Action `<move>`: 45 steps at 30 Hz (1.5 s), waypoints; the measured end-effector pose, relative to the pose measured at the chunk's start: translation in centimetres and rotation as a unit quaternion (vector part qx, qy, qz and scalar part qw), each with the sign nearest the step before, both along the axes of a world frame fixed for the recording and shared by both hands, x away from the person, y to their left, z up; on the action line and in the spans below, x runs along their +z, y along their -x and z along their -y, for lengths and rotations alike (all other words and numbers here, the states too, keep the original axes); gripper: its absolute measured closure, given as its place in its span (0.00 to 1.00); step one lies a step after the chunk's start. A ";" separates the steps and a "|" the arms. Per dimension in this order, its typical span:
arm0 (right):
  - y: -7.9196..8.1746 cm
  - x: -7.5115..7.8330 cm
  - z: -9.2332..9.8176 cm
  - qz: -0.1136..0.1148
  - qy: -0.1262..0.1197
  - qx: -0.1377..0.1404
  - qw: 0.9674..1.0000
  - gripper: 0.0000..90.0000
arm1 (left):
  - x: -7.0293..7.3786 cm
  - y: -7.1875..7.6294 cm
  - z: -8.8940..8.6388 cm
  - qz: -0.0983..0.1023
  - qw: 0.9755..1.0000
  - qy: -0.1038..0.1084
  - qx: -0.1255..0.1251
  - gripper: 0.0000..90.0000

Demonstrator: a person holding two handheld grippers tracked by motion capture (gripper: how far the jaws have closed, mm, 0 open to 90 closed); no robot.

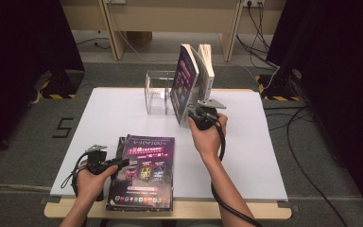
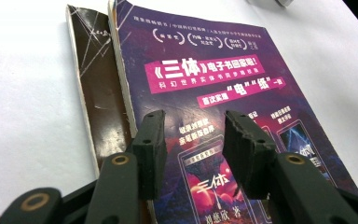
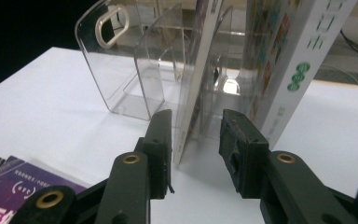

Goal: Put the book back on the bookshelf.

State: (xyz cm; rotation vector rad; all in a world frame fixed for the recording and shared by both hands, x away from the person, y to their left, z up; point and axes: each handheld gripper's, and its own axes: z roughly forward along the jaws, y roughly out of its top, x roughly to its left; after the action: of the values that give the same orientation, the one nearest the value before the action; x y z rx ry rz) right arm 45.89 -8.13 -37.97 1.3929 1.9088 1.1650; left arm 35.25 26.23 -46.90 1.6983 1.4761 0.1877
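A clear acrylic book stand (image 1: 156,92) (image 3: 121,70) sits at the back middle of the white tabletop (image 1: 264,156). A purple book (image 1: 185,85) (image 3: 200,70) stands tilted in it, with a white-spined book (image 1: 207,66) (image 3: 298,60) beside it. My right gripper (image 1: 192,112) (image 3: 196,116) is open, its jaws astride the purple book's lower edge, which lies close to the left jaw. At the front, another purple book (image 1: 144,172) (image 2: 223,74) lies flat on a dark book (image 2: 93,79). My left gripper (image 1: 123,163) (image 2: 193,116) hovers open over that cover.
The stand's left compartments hold nothing. Black cables (image 1: 307,142) trail on the floor at the right, and a wooden frame (image 1: 170,19) stands behind the table. The flat stack reaches the table's front edge (image 1: 189,210). Bare white surface lies left and right of the stand.
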 end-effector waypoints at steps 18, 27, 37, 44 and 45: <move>0.8 -3.2 1.0 -0.071 -0.011 0.024 0.997 0.70 | -0.6 -2.1 -0.4 -0.013 0.999 -0.020 0.026 0.69; 1.1 -4.5 0.8 -0.092 -0.008 0.036 0.995 0.69 | -1.3 -2.4 -0.6 -0.026 0.999 -0.023 0.032 0.69; 1.2 -5.4 0.3 -0.109 0.000 0.046 0.993 0.68 | -1.5 -2.5 -0.5 -0.032 0.999 -0.015 0.026 0.70; 1.5 -6.1 -0.2 -0.122 0.002 0.053 0.991 0.67 | -1.6 -2.4 -0.4 -0.033 0.999 -0.014 0.024 0.71; 1.5 -6.2 -0.3 -0.123 0.004 0.056 0.991 0.67 | -1.6 -2.4 -0.3 -0.033 0.999 -0.015 0.025 0.71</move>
State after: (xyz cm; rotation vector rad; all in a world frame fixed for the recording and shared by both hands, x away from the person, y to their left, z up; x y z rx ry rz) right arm 44.37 -7.85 -44.20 1.5000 2.1841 1.0755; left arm 37.69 26.58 -48.50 1.7074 1.5730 0.1837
